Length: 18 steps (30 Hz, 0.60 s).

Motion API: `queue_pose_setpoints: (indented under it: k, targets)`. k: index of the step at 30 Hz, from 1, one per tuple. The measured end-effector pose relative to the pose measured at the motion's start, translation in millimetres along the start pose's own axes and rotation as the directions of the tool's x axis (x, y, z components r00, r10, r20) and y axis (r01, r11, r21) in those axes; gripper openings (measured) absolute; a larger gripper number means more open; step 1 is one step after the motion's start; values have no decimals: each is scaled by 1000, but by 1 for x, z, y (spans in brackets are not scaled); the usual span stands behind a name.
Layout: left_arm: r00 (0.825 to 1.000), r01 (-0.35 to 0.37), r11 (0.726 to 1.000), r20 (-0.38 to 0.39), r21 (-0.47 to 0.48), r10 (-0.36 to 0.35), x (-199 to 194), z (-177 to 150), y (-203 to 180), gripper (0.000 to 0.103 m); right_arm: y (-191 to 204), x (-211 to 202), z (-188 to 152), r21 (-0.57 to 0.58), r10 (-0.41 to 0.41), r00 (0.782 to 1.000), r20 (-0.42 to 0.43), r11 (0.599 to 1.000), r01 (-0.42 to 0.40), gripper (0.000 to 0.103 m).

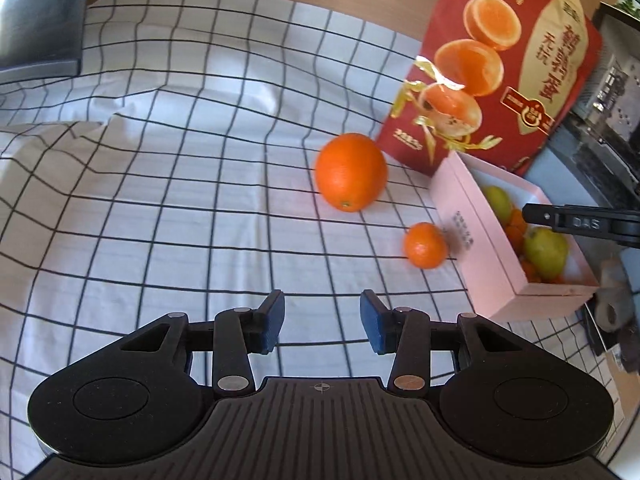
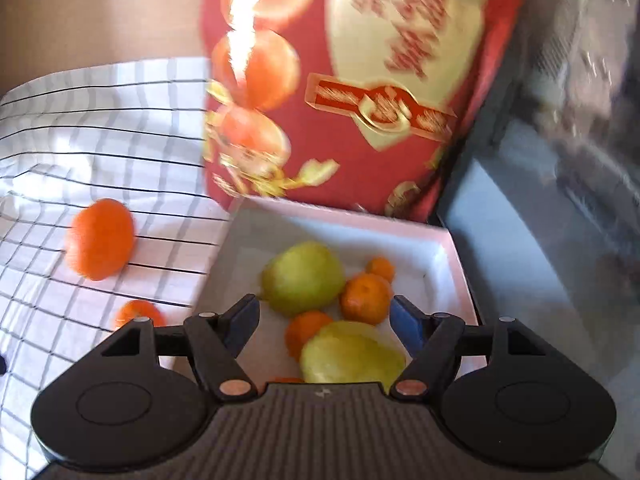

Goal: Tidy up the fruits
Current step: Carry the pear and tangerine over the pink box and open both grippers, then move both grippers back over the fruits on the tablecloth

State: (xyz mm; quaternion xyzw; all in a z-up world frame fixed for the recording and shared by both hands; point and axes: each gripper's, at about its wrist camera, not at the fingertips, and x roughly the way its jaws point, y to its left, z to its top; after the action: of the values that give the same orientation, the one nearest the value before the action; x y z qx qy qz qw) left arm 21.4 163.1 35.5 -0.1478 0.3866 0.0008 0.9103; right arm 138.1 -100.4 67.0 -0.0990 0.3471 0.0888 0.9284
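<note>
Surface: white cloth with black grid lines (image 1: 180, 160) spread over the counter, wrinkled at left of frame; wooden wall behind, upper edge.
Backdrop: tall red printed carton with orange pictures (image 1: 500, 64) standing at upper right, just behind the tray.
Tray: shallow pink cardboard box (image 1: 472, 232) at right of frame, already holding two yellow-green pears (image 2: 302, 278) and several small mandarins (image 2: 366, 298).
Loose fruit: large round orange (image 1: 351, 171) lying on the cloth right of centre, near the carton; small orange mandarin (image 1: 425, 245) lower right of it, just beside the pink wall.
Left gripper (image 1: 322, 322): low centre, above bare cloth, jaws wide, holding nothing.
Right gripper (image 2: 324, 320): above the tray, jaws wide and empty; view blurred.
Handling, judged: large orange firm, fairly heavy, prone to roll; take across its widest middle. Mandarin light, soft-skinned; gentle squeeze at its sides.
Remaining, judged: both loose fruits not yet in the tray.
</note>
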Motion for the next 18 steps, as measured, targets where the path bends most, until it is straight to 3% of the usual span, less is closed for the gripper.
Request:
queue_pose_setpoints:
  k: [6, 11, 18]
  targets:
    - [1000, 14, 1000, 8, -2, -14, -10, -3, 12, 46, 49, -23, 8, -126, 98, 995, 6, 987, -96, 72]
    - [1000, -4, 1000, -2, 8, 4, -22, -11, 24, 46, 93, -16, 9, -199, 154, 988, -33, 967, -157, 72]
    - [999, -28, 1000, -17, 2, 28, -35, -23, 43, 46, 140, 7, -2, -311, 116, 992, -54, 942, -127, 69]
